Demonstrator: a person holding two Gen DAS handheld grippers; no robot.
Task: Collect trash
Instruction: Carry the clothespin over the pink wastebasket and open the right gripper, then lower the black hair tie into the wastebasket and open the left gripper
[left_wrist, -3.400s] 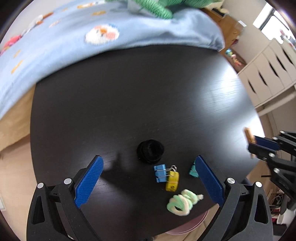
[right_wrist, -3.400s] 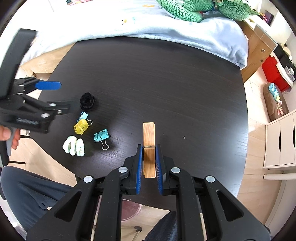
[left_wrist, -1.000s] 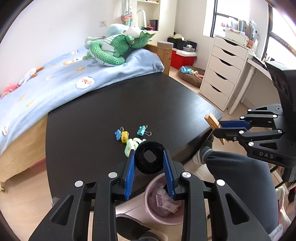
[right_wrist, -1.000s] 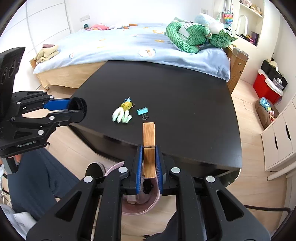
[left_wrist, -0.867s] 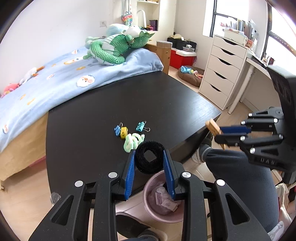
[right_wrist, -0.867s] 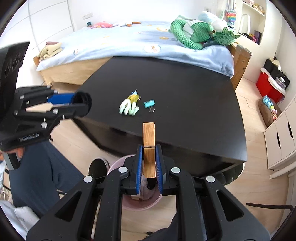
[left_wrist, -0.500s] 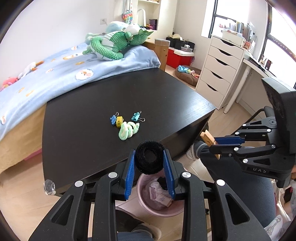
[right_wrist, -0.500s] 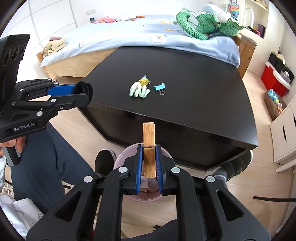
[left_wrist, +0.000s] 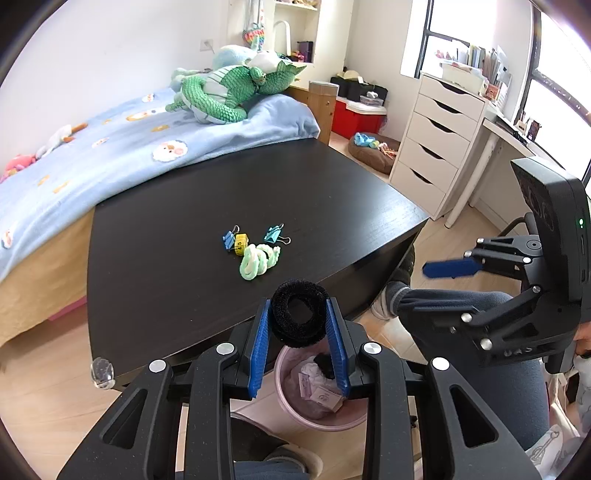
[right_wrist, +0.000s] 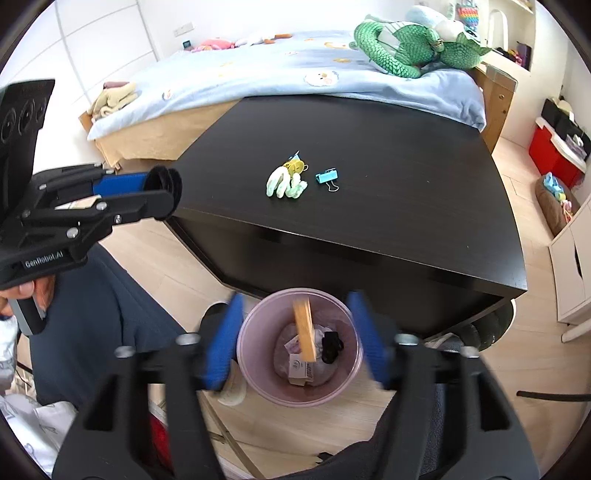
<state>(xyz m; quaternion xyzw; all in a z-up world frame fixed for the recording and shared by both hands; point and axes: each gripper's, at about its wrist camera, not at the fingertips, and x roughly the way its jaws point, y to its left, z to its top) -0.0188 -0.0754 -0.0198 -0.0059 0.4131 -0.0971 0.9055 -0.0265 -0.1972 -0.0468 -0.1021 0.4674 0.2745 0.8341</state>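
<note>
Over the pink bin (right_wrist: 255, 373), the wooden clothespin (right_wrist: 304, 330) was being dropped by the opening right gripper (right_wrist: 295, 339) — the black hair tie (left_wrist: 300, 318) was clamped in the left gripper (left_wrist: 298, 347), and clips (left_wrist: 274, 233) were left on the table (left_wrist: 184, 266).

The table (right_wrist: 369, 155) is black. The trash bin (right_wrist: 255, 373) is pale pink. The clothespin (right_wrist: 304, 330) looks light brown, though it is blurry. The fuzzy ring (left_wrist: 300, 317) is black, between blue pads (left_wrist: 258, 347). The binder clip (right_wrist: 327, 176) is teal. The toy dragon (left_wrist: 229, 92) is green with a scale pattern. The blanket (right_wrist: 258, 74) is light blue.
</note>
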